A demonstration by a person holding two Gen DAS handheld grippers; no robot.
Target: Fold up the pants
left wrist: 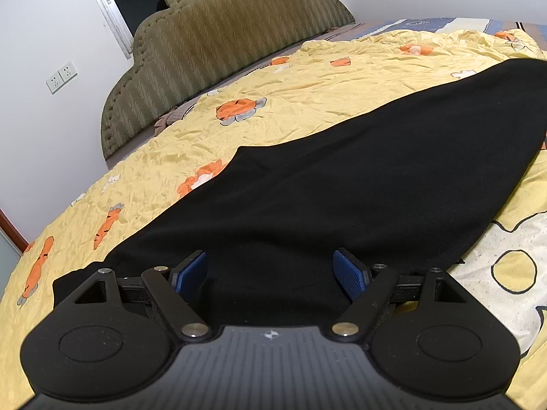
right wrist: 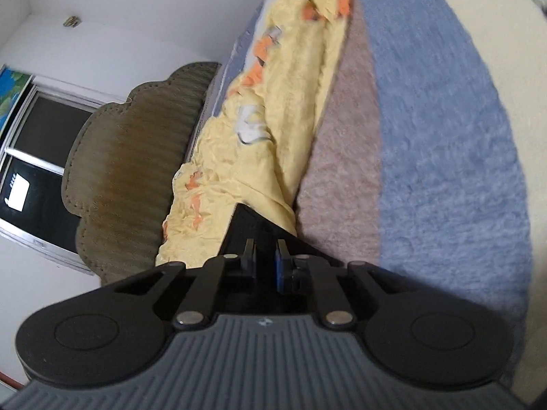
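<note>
My left claw [left wrist: 270, 273] hovers spread wide and empty, low over the near end of the black knit pants [left wrist: 342, 177], which lie flat in one long strip across the yellow carrot-print quilt [left wrist: 290, 92] on the bed. My right claw [right wrist: 265, 256], rolled steeply sideways, pinches a black corner of the pants, lifted off the quilt beside a blue-and-brown fleece blanket [right wrist: 427, 143]. I judge a lengthwise fold is beginning; next, carry that corner across while the left pins the cloth.
</note>
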